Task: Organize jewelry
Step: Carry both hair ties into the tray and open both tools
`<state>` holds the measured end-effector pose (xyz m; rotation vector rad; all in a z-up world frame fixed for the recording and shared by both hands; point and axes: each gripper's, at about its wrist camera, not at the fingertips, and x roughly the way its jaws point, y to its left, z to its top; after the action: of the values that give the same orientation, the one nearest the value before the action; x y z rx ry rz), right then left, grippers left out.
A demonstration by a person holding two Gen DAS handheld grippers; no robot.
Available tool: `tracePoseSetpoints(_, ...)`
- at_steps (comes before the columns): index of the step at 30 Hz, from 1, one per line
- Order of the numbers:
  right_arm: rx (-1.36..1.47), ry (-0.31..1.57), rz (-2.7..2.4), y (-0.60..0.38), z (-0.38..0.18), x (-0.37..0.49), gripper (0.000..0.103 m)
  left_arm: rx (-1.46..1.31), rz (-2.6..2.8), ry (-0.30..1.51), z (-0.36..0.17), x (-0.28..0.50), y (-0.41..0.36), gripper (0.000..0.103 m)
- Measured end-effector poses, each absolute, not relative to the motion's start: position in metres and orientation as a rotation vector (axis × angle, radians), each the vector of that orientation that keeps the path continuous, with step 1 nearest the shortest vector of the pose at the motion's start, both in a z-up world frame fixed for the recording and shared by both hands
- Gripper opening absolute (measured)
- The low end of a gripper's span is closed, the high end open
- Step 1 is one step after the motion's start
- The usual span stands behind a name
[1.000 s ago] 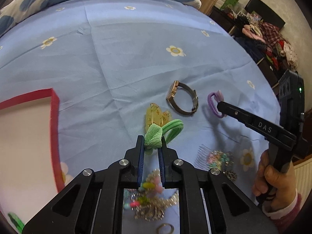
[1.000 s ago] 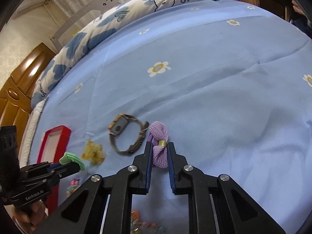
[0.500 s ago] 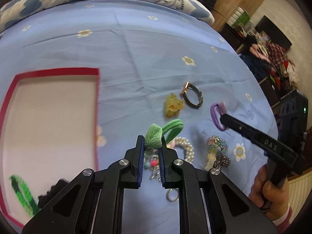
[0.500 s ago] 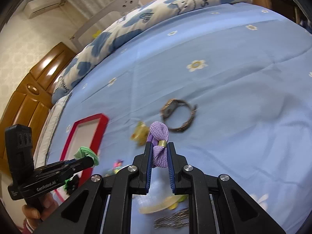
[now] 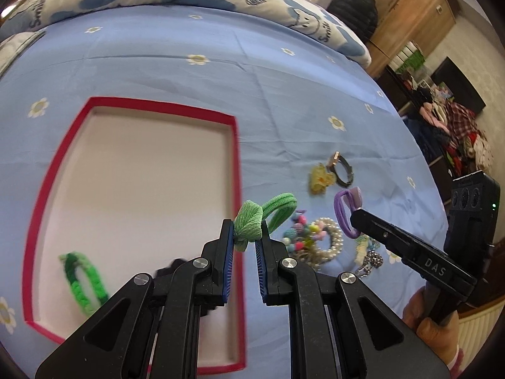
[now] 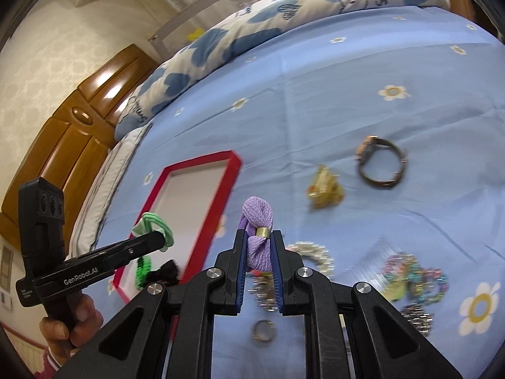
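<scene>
You have a green tie point(image 5: 252, 221) pinched in your left gripper point(image 5: 244, 235), hanging over the right rim of the red tray point(image 5: 235, 170), and a purple tie point(image 6: 257, 230) clamped in your right gripper point(image 6: 258, 246), over the bed point(image 5: 195, 94) just right of the tray. Both grippers are closed on their ties, and neither tie is set down yet.

Inside the tray, at its near end, lie 2 things: a green bracelet point(image 5: 83, 284) and a dark item point(image 6: 164, 270) too blurred to name. So the sorting looks barely begun.

Left on the bed, right of the tray: a watch point(image 6: 382, 164) and a yellow clip point(image 6: 325, 189) farther out, then nearer you a pearl bracelet point(image 5: 328, 240), a heap of coloured beads point(image 6: 416, 279), a dark beaded piece point(image 6: 415, 315) and a ring point(image 6: 263, 330). Most of the jewelry is still outside, so after these 2 drops you have many more trips to make.
</scene>
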<state>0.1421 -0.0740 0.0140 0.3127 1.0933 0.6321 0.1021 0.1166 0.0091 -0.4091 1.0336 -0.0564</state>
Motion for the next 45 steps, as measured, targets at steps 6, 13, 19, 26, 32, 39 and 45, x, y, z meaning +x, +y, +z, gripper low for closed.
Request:
tracePoseSetpoints(6, 0.294, 1.101, 0.699, -0.04, 0.017, 0.133, 0.014, -0.431, -0.003, 1.026, 0.007, 0.09, 0.142, 0.012)
tracePoseSetpoints(13, 0.259, 1.115, 0.771, -0.002, 0.017, 0.124, 0.014, -0.458, 0.053, 1.027, 0.002, 0.08, 0.175, 0.012)
tracePoseSetpoints(19, 0.232, 1.135, 0.821, 0.028, 0.014, 0.121, 0.015, -0.47, 0.097, 1.056, -0.008, 0.075, 0.196, 0.012)
tracePoseSetpoints(26, 0.18, 1.173, 0.86, 0.066, 0.002, 0.122, 0.015, -0.471, 0.143, 1.113, -0.028, 0.08, 0.216, 0.012)
tracePoseSetpoints(32, 0.129, 1.224, 0.867, 0.088, -0.018, 0.127, 0.015, -0.475, 0.175, 1.17, -0.045, 0.086, 0.227, 0.012)
tracePoseSetpoints(39, 0.085, 1.258, 0.861, 0.095, -0.029, 0.129, 0.019, -0.451, 0.188, 1.192, -0.052, 0.09, 0.229, 0.013)
tracePoseSetpoints(45, 0.085, 1.257, 0.864, 0.094, -0.028, 0.13, 0.026, -0.445, 0.198, 1.199, -0.052, 0.093, 0.229, 0.018)
